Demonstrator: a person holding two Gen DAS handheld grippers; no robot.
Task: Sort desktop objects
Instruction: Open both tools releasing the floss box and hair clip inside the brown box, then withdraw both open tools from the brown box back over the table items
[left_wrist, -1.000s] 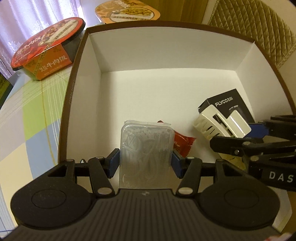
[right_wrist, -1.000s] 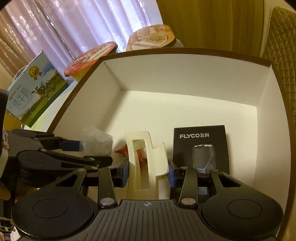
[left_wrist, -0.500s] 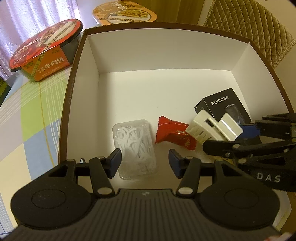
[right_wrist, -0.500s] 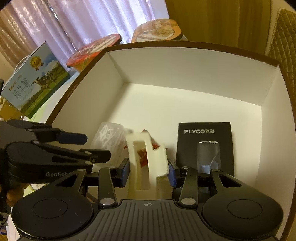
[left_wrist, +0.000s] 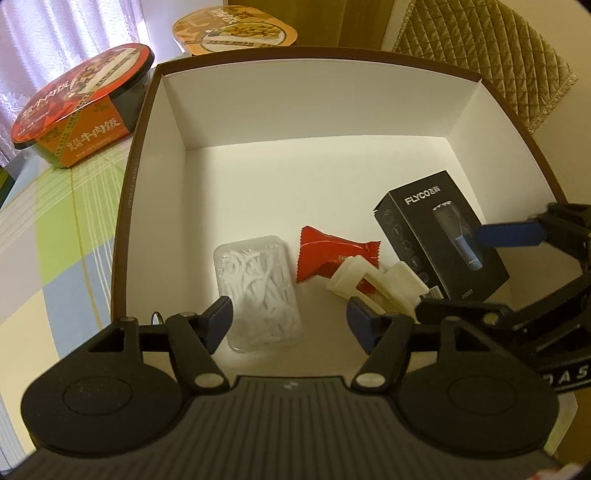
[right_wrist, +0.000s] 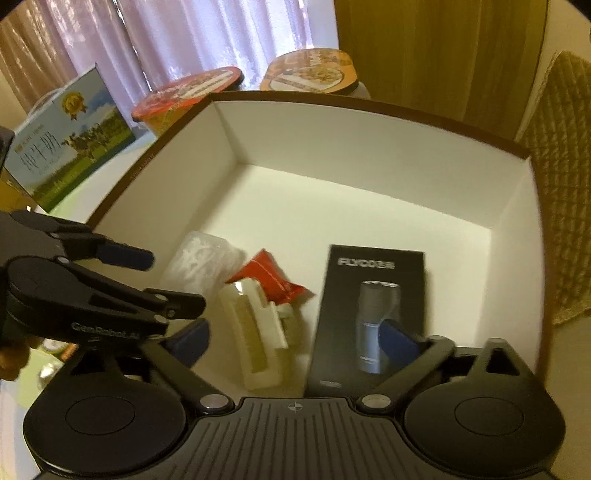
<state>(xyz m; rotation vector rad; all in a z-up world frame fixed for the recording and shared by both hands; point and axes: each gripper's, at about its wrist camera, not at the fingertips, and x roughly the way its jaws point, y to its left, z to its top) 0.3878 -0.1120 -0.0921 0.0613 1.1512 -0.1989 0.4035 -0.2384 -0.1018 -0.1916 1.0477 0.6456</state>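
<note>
1. Your left tool (left_wrist: 288, 319) tilts steeply down into the box (left_wrist: 332, 110), jaws opening, gripping nothing; the clear case (left_wrist: 258, 291) lies below.
2. Your right tool (right_wrist: 295, 339) tilts likewise, jaws spreading; the cream holder (right_wrist: 258, 332) rests free on the box floor.

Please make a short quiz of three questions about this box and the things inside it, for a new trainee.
1. True or false: the cream plastic clip lies partly on the red snack packet.
2. Which item lies nearest the box's left wall? A. black FLYCO box B. clear case of floss picks
3. Does the right gripper hold anything?

Key: 1 true; 2 B; 3 no, its jaws are opening and nothing is gripped.
</note>
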